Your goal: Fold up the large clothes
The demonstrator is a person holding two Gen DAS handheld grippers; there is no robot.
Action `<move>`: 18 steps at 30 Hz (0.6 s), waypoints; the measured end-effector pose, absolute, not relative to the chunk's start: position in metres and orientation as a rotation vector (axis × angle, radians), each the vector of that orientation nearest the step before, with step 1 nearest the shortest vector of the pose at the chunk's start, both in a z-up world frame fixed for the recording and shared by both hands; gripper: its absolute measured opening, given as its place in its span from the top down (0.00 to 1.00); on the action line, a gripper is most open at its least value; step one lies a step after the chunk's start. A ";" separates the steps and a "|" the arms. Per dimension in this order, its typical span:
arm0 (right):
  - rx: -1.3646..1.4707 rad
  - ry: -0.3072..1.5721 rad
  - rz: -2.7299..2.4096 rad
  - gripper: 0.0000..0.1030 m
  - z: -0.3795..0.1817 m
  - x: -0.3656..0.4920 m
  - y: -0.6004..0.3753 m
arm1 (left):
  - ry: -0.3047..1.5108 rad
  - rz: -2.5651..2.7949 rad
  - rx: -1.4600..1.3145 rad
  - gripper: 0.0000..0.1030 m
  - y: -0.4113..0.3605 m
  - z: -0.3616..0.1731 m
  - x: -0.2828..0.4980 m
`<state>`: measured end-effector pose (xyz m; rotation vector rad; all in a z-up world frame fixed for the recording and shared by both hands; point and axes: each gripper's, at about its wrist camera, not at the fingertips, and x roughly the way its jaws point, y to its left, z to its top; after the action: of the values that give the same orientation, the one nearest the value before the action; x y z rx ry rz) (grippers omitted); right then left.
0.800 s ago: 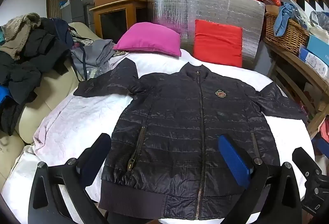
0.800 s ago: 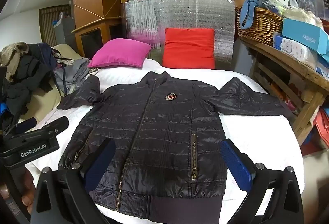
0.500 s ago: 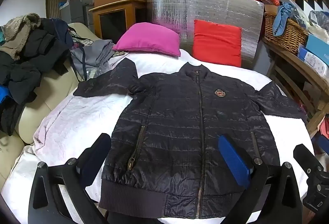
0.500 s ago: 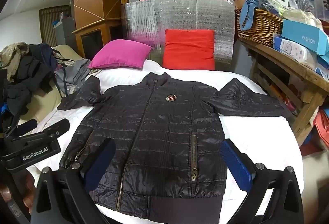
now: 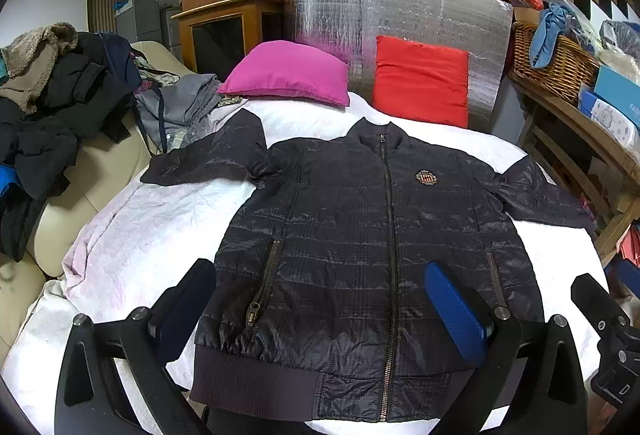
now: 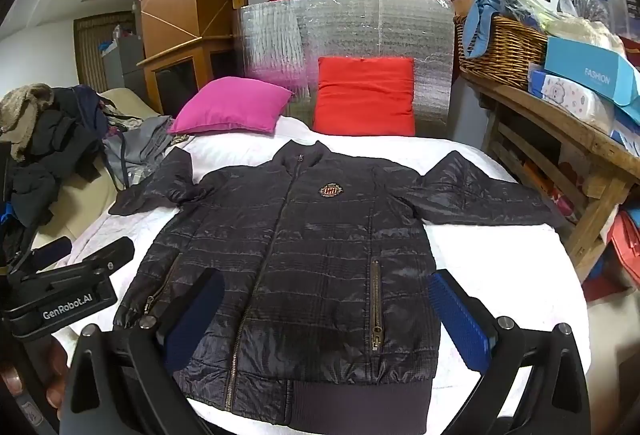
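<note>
Shiny quilted nylon, the jacket looks light, soft and slippery on the bed; I'd pinch its ribbed hem. Both grippers' fingers are spread, holding nothing.

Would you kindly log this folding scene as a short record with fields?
garment: dark quilted jacket, front up, zipped, both sleeves spread out
surface: white cover
left tongs: open, above the hem, holding nothing
right tongs: open, above the hem, holding nothing
behind the collar: pink cushion, red cushion
fold progress: not begun
</note>
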<state>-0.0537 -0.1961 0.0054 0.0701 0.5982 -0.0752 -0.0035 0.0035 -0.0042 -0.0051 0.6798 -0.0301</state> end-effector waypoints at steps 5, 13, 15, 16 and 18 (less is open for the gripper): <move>0.071 0.599 -0.077 0.00 0.004 -0.053 -0.196 | 0.686 -0.032 0.000 0.00 0.001 -0.005 -0.003; 0.073 0.597 -0.082 0.00 0.004 -0.054 -0.197 | 0.685 -0.035 0.005 0.00 -0.003 -0.005 -0.005; 0.073 0.598 -0.084 0.00 0.004 -0.055 -0.197 | 0.683 -0.035 0.007 0.00 -0.003 -0.005 -0.005; 0.073 0.598 -0.083 0.00 0.004 -0.055 -0.197 | 0.684 -0.036 0.006 0.00 -0.003 -0.005 -0.005; 0.072 0.597 -0.085 0.00 0.004 -0.055 -0.197 | 0.685 -0.039 0.006 0.00 -0.003 -0.005 -0.006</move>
<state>-0.0549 -0.1972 0.0040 0.0723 0.5972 -0.0846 -0.0057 -0.0028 -0.0048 0.0063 0.6845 -0.0387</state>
